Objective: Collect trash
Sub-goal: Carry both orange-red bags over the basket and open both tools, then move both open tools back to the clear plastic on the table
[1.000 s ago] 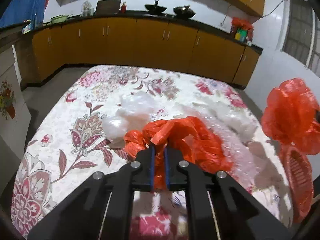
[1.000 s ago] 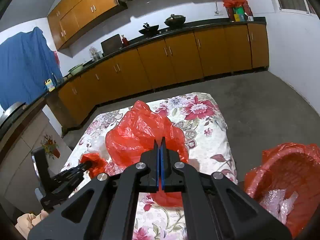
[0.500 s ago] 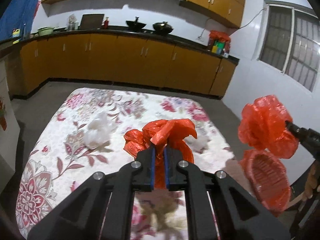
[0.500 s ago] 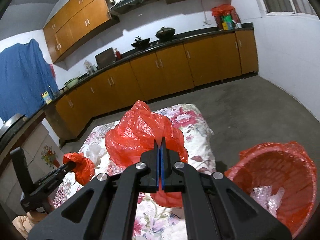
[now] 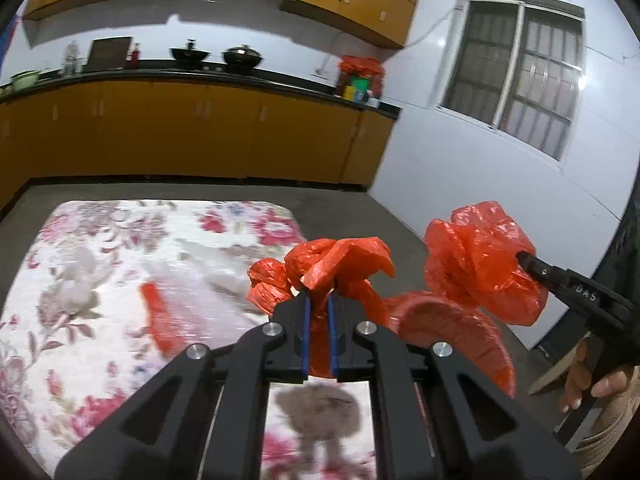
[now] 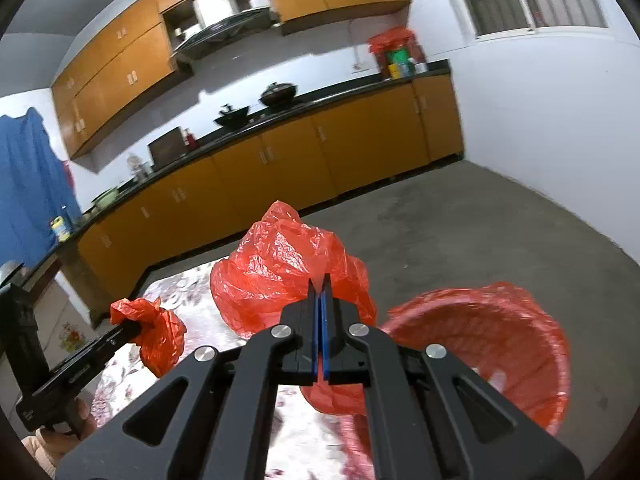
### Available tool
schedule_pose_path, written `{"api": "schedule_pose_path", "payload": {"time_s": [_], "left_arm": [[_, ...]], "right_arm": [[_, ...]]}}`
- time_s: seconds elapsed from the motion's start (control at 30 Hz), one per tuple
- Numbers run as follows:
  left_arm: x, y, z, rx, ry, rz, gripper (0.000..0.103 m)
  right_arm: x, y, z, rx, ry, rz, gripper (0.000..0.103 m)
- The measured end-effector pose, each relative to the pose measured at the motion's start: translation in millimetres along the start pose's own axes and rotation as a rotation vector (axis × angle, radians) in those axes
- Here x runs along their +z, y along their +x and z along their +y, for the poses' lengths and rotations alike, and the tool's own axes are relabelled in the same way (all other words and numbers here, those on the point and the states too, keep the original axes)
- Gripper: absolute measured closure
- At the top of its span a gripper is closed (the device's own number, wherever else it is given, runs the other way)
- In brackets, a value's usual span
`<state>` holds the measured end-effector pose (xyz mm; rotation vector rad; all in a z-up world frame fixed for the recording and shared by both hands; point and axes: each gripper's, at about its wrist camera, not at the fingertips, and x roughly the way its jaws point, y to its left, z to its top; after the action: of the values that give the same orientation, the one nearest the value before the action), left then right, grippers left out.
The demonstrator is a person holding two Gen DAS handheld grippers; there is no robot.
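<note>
My left gripper (image 5: pixel 318 300) is shut on a crumpled red plastic bag (image 5: pixel 340 258), held up above the right edge of the floral-cloth table (image 5: pixel 100 248). My right gripper (image 6: pixel 320 284) is shut on a second, larger red plastic bag (image 6: pixel 280 268). In the left wrist view that bag (image 5: pixel 476 264) hangs to the right, over a red basket lined with red plastic (image 5: pixel 452 328). The right wrist view shows the basket (image 6: pixel 504 340) on the floor just right of the fingers, and the left gripper (image 6: pixel 134 328) with its bag (image 6: pixel 160 332) at lower left.
A blurred red strip (image 5: pixel 158 316) and pale plastic scraps (image 5: pixel 76 288) lie on the table. Orange cabinets (image 5: pixel 200 132) under a black counter line the far wall. Bare grey floor (image 6: pixel 480 232) stretches to the white wall and window (image 5: pixel 520 68). A hand (image 5: pixel 588 380) holds the right gripper.
Both grippers have risen and swung right with their red bags, off the table's middle and toward the basket. The pale plastic stayed behind on the table.
</note>
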<state>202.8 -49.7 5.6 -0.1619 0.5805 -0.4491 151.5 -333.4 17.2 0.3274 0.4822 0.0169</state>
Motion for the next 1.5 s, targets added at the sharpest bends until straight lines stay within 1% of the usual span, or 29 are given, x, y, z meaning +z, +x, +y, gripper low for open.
{"api": "schedule_pose_path", "payload": {"time_s": [0.23,0.47,0.67,0.83,0.9,0.93,0.97,1.0,1.07,1.1,1.13,1.17,1.3,1.33,1.43,1.5], "left_arm": [[-7.9,27.6,-53.3,-0.104,0.041,0.046,0.095],[-20.4,54.1,-97.7,-0.186,0.078,0.092,0.095],[-31.4,72.8,-120.9,-0.231,0.089,0.129,0.095],[-43.3,87.6,-134.8,-0.252,0.096,0.164,0.094],[-48.1,93.6,-138.2,-0.259,0.1,0.179,0.093],[-50.6,96.4,-140.0,-0.26,0.103,0.189,0.091],[-54.3,99.9,-141.0,-0.259,0.106,0.199,0.086],[-57.1,102.3,-142.0,-0.26,0.107,0.21,0.082],[-63.6,107.6,-140.3,-0.255,0.106,0.23,0.07],[-65.7,108.2,-139.1,-0.249,0.104,0.236,0.068],[-68.0,109.7,-135.6,-0.246,0.1,0.244,0.066],[-68.7,110.4,-132.5,-0.24,0.096,0.249,0.065],[-69.5,108.3,-116.7,-0.199,0.078,0.247,0.06],[-69.0,106.4,-112.4,-0.185,0.075,0.241,0.057],[-66.9,97.1,-96.4,-0.117,0.079,0.204,0.048],[-65.2,90.8,-85.8,-0.075,0.078,0.187,0.044]], "right_arm": [[-0.7,-20.3,-38.4,-0.084,0.05,-0.033,0.102],[-6.2,-31.1,-68.9,-0.13,0.094,-0.038,0.102],[-6.7,-35.3,-84.6,-0.145,0.127,-0.044,0.102],[-10.0,-32.1,-95.4,-0.149,0.154,-0.035,0.101],[-10.0,-29.2,-98.7,-0.147,0.159,-0.026,0.101],[-11.1,-27.2,-100.2,-0.148,0.16,-0.019,0.101],[-12.7,-25.1,-101.6,-0.15,0.161,-0.011,0.1],[-13.1,-23.0,-102.3,-0.15,0.162,-0.001,0.097],[-15.6,-20.6,-104.5,-0.154,0.171,0.014,0.082],[-17.3,-21.9,-105.2,-0.155,0.176,0.013,0.067],[-18.7,-22.9,-106.2,-0.159,0.18,0.008,0.058],[-19.2,-23.8,-106.8,-0.164,0.179,0.004,0.057],[-19.8,-26.1,-105.9,-0.189,0.161,0.001,0.056],[-19.8,-26.7,-104.4,-0.195,0.152,0.0,0.056],[-20.7,-27.7,-100.0,-0.2,0.128,0.001,0.056],[-20.5,-25.8,-95.6,-0.194,0.11,0.005,0.056]]}}
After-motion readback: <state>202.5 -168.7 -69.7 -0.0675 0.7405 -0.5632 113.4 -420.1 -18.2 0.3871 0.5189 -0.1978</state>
